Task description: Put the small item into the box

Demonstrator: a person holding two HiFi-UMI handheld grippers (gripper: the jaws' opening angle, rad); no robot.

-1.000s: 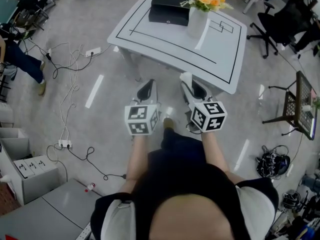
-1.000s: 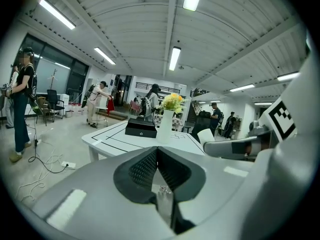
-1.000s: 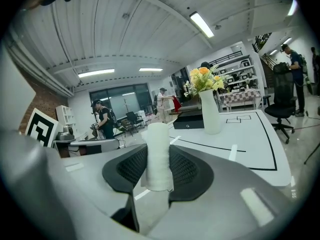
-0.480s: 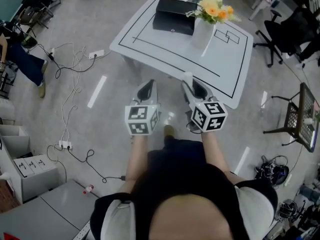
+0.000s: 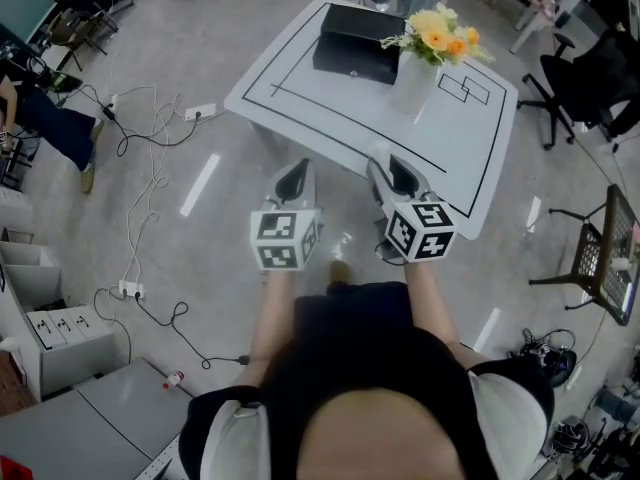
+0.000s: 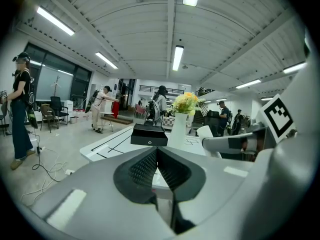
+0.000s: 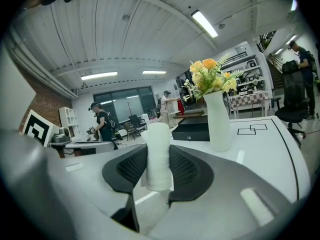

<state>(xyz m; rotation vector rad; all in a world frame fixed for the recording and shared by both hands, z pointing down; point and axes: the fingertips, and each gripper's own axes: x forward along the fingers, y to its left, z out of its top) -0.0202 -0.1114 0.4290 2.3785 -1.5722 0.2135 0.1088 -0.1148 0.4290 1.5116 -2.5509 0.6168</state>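
White roll [image 7: 158,154], one only, is pinched upright in the right hand-held gripper [image 5: 398,171] by the counter's [image 5: 300,93] near edge. The left hand-held gripper [image 5: 293,180] is pressed together, empty. One black box [image 5: 358,43] lies at the far corner beside one flower vase [image 5: 412,83].

Grey left hand-held gripper [image 5: 298,169] and right hand-held gripper [image 5: 389,166] carry black-and-white marker cubes [image 5: 285,240].
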